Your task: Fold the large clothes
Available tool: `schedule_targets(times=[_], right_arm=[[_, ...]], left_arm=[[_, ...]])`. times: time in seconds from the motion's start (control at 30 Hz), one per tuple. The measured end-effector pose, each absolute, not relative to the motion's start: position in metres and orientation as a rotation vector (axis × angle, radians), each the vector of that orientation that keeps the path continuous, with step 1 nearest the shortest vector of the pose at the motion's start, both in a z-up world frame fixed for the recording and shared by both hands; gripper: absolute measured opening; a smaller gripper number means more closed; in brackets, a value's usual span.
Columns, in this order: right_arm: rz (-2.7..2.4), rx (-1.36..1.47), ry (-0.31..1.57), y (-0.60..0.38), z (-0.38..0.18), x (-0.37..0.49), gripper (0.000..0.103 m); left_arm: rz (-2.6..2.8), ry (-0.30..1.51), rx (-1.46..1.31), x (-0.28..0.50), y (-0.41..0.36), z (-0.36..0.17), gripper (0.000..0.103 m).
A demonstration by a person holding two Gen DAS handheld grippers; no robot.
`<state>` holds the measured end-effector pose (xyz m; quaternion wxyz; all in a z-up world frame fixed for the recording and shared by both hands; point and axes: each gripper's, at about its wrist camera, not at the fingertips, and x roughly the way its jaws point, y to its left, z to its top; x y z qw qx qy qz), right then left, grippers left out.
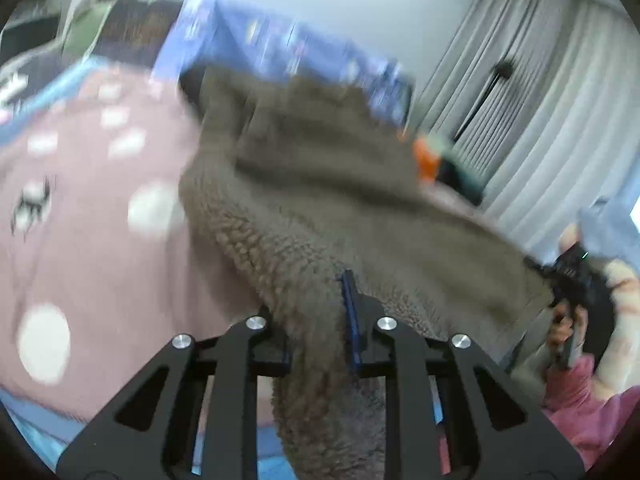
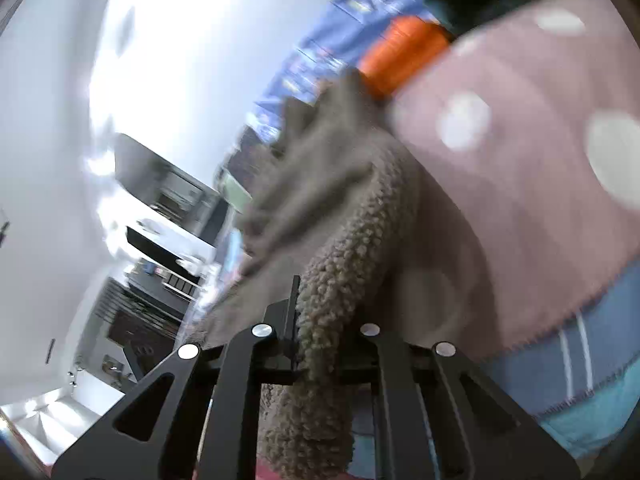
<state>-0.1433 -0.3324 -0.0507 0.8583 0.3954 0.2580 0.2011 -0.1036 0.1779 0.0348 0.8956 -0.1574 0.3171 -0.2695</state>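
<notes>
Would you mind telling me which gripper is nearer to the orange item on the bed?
Right. The right gripper holds the brown fleece garment just below the orange item; the left gripper grips the garment's far side.

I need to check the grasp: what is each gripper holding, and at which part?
Both hold the brown fleece garment. The left gripper and the right gripper each pinch a bunched edge of it.

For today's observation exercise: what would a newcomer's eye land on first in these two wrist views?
The shaggy brown fleece garment fills the middle of both views, pinched in the left gripper and the right gripper. Under it spreads a pink blanket with white dots. An orange item lies beyond the fleece.
</notes>
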Motion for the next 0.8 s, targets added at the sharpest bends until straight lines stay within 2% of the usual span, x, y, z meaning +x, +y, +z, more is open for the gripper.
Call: schedule_targets(times=[0.03, 0.13, 0.4, 0.8], right_arm=[[0.443, 0.832, 0.505, -0.331, -0.035, -0.142, 0.011], [0.497, 0.828, 0.423, -0.327, -0.002, -0.149, 0.011], [0.420, 0.580, 0.171, -0.313, 0.079, -0.239, 0.011], [0.175, 0.471, 0.215, -0.287, 0.054, -0.134, 0.011]], left_arm=[[-0.563, 0.584, -0.340, -0.108, 0.181, 0.055, 0.013], [-0.605, 0.485, -0.397, -0.119, 0.188, 0.090, 0.012], [-0.549, 0.311, -0.389, -0.184, 0.207, 0.140, 0.012], [-0.332, 0.438, -0.385, -0.102, 0.193, 0.117, 0.012]])
